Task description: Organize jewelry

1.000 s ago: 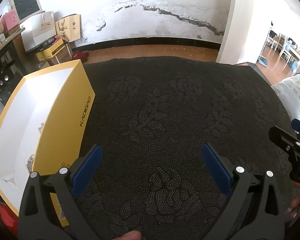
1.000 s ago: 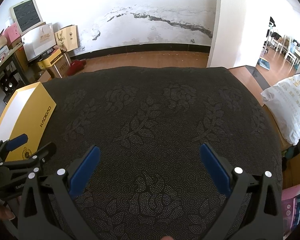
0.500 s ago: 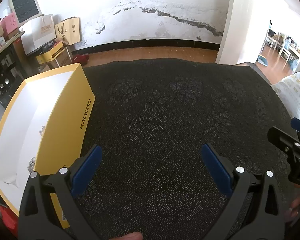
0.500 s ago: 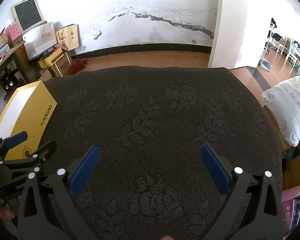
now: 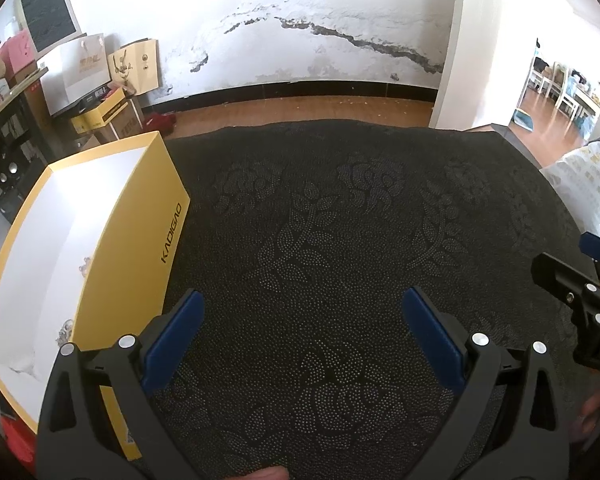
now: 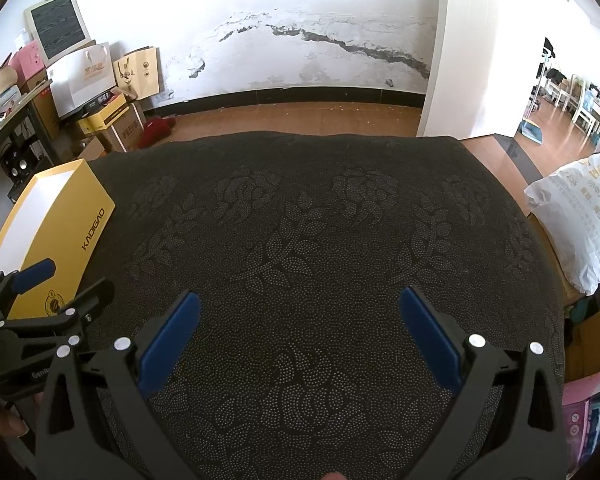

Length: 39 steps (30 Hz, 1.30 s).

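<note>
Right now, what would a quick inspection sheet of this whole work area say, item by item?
Surface: dark floral-patterned cloth, bare between the grippers.
Job's things: open yellow box on the cloth's left edge; small pale jewelry pieces inside on its white lining, too small to identify.
Clutter: white plastic bag at the right edge.
Grippers: left gripper and right gripper both open, empty, above the cloth.
Cables: nothing seen.
Surroundings: cracked white wall, stacked boxes and paper bags, open doorway.
</note>
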Each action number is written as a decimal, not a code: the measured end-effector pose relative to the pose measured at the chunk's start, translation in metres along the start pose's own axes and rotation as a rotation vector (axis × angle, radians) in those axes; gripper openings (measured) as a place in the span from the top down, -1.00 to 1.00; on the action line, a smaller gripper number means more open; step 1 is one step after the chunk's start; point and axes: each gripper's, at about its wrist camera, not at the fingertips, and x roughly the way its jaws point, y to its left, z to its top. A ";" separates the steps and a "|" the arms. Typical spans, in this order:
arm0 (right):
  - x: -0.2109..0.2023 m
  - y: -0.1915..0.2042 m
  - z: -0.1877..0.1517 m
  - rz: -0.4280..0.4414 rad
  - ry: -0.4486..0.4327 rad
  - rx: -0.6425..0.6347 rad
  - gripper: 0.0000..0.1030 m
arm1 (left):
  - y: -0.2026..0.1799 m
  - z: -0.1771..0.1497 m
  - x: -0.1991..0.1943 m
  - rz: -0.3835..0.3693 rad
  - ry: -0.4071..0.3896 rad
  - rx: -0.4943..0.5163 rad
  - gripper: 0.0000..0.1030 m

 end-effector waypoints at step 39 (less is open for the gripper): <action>0.000 0.001 0.000 -0.001 0.000 0.000 -0.87 | 0.000 0.001 0.003 -0.016 0.007 0.004 -0.88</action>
